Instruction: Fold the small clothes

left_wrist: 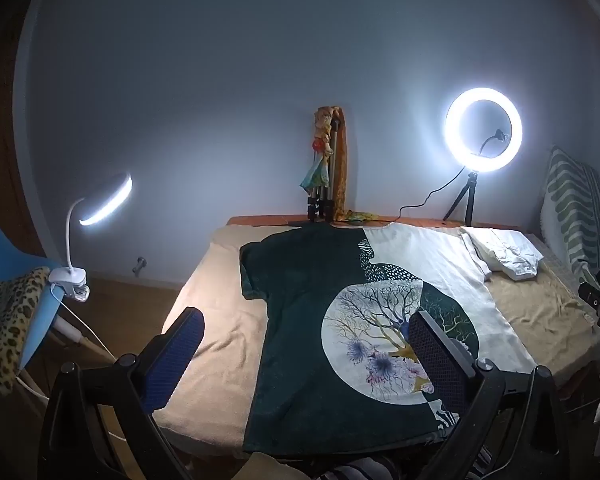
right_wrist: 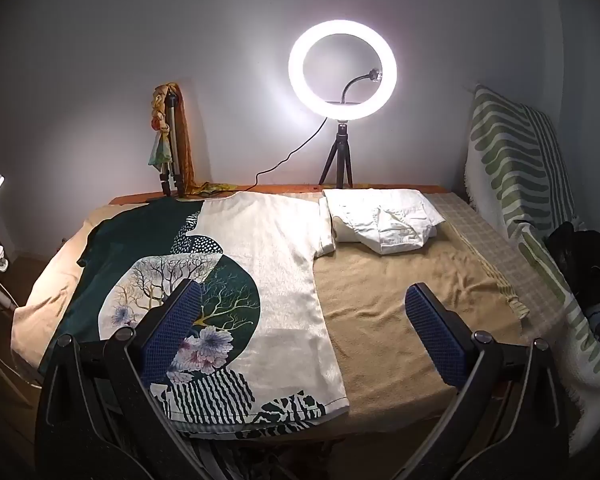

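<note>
On towel [right_wrist: 400, 300], flat shirt [right_wrist: 268, 240], folded whites [right_wrist: 384, 220]

We can read no text, label, brand or number anywhere, not even on the printed T-shirt [left_wrist: 312, 320].

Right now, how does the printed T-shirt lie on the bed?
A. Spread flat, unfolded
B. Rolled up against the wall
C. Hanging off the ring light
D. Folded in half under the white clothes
A: the printed T-shirt lies spread flat on the tan cover, both sleeves out, beside the white clothes.
</note>
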